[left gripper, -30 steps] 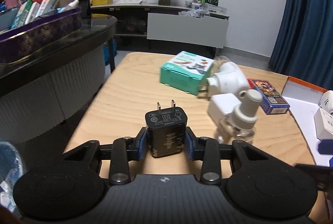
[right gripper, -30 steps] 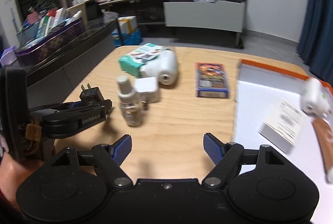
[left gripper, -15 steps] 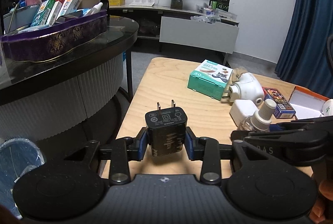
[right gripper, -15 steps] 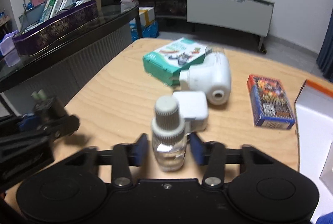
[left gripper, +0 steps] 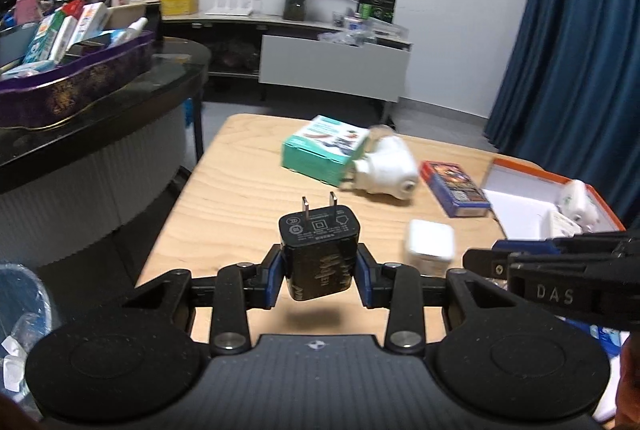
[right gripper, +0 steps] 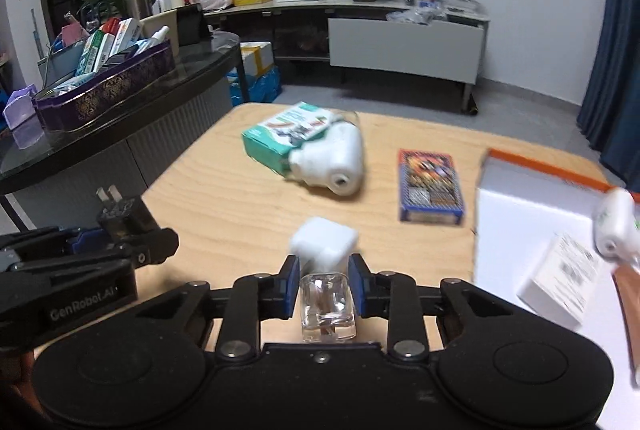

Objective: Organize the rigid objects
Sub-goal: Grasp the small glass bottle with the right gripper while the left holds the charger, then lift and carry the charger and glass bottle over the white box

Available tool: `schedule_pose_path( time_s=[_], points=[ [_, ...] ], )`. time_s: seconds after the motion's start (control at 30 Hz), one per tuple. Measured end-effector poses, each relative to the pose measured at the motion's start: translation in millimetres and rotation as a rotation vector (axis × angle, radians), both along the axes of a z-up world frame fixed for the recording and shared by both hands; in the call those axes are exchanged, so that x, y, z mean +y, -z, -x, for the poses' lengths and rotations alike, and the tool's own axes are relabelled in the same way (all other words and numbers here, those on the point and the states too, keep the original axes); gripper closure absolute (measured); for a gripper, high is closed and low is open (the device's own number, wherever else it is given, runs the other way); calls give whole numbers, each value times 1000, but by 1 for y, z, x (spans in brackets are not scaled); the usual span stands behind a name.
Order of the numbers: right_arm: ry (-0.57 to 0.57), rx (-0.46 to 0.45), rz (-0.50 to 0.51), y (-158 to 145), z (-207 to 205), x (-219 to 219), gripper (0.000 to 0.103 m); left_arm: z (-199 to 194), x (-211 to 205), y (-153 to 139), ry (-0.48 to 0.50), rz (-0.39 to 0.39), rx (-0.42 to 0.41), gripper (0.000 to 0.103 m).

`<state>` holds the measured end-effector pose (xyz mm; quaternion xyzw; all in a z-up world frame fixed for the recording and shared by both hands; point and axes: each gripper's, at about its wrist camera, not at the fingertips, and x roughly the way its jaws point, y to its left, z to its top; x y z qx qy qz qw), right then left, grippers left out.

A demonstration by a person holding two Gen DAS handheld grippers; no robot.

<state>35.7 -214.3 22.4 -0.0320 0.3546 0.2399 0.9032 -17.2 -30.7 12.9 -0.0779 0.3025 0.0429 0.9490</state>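
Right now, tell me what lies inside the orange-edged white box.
Inside the orange-edged white box: a white flat carton, a white device and a brown object at the frame's edge. Anything farther right is out of view.

The side of the right gripper [left gripper: 520,262], seen to the right of the left tool, bears the white letters "DAS". The side of the left gripper [right gripper: 120,250], seen to the left of the right tool, bears "GenRobot.AI". Print on the black charger [left gripper: 318,254] is too small to read.
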Motion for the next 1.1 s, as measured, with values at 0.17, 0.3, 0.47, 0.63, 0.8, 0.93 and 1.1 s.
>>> schedule_pose_path(
  time_s=[0.17,0.3,0.47,0.63,0.8,0.93,1.1],
  points=[
    [3,70,-30,14,5,-16,56,7,-9,-1,16,-14,5,66],
    [4,112,-3,32,8,-14,60,11,-10,-2,17,-18,6,66],
    [34,65,-19,27,16,-20,66,14,-12,-5,23,-20,1,66],
    [64,-4,-52,-1,24,-38,66,15,-20,-11,43,-10,-18,66],
    [115,-73,-69,-27,37,-69,66,13,-38,-20,99,12,-37,66],
    [187,-120,-82,-43,49,-103,66,7,-62,-30,164,27,-56,66],
    [311,-154,-82,-55,57,-153,66,-4,-103,-43,269,41,-75,66]
  ],
)
